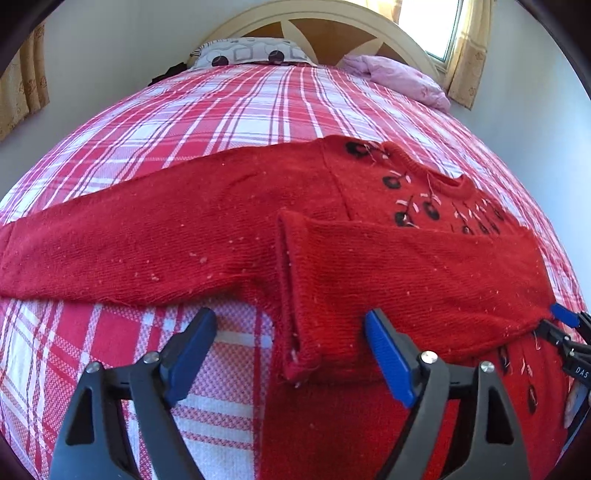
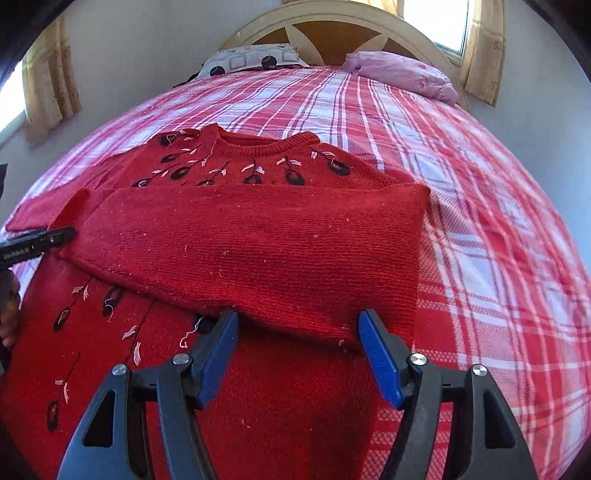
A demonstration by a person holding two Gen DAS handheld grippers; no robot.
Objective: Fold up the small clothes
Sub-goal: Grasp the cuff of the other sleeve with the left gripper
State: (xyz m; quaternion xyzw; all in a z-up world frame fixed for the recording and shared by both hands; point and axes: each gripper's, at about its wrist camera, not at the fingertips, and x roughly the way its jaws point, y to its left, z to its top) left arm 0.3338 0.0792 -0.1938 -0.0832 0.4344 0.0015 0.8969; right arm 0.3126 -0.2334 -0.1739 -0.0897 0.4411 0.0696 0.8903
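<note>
Both claws spread and empty: left gripper [image 1: 291,354] gapes over the cuff of the folded sleeve [image 1: 406,273], right gripper [image 2: 299,354] wide above the red sweater [image 2: 258,406], flat on the plaid bed [image 2: 480,258].

I'm working in a home bedroom: a bed [image 2: 461,184] spread with a red-and-white plaid cover fills my view, with an arched cream and wood headboard [image 2: 332,22] against the wall. A patterned pillow [image 2: 251,59] and a pink bundle of cloth [image 2: 402,74] lie at its head, and yellow curtains [image 2: 484,48] frame bright windows [image 2: 432,22].
</note>
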